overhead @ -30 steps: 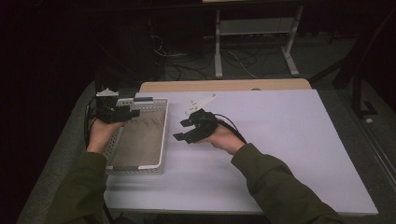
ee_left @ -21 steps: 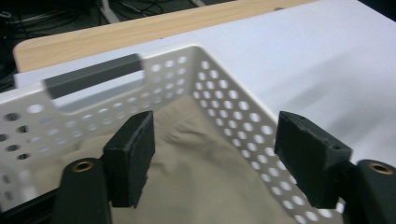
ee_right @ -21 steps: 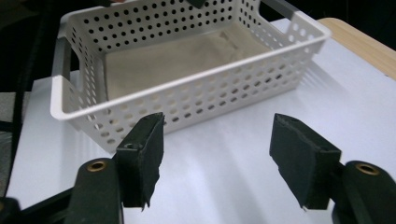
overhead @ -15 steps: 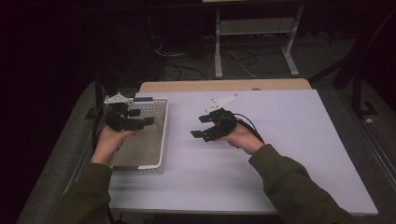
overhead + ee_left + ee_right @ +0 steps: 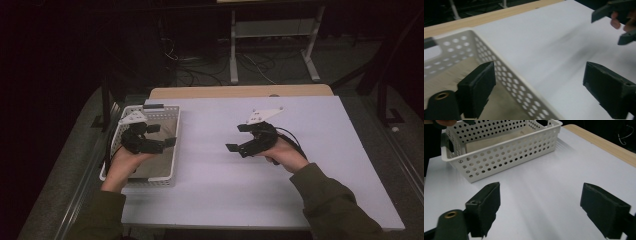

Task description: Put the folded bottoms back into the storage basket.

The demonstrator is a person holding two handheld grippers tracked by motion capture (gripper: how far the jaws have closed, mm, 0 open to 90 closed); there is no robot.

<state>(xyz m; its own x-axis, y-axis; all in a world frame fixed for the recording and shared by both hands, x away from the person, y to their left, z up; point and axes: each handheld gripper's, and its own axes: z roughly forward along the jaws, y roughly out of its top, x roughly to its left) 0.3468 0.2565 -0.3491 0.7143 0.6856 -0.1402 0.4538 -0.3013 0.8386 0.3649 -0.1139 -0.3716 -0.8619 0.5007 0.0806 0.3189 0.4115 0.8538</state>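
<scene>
High view is set above the person's side, aimed fwd and down over the whole bench [image 5: 280, 200]. Left claw view is carried low and close, aimed across the basket [image 5: 506, 77] rim toward the right claw [image 5: 617, 26]. Right claw view is aimed back at the basket [image 5: 499, 157]. Basket and bench top are shared by all three.

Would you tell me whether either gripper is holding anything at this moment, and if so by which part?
Nothing is held. The left gripper, over the white basket's rim, and the right gripper, above the bare table, both stand open with nothing between their pads, having just been opening.
</scene>
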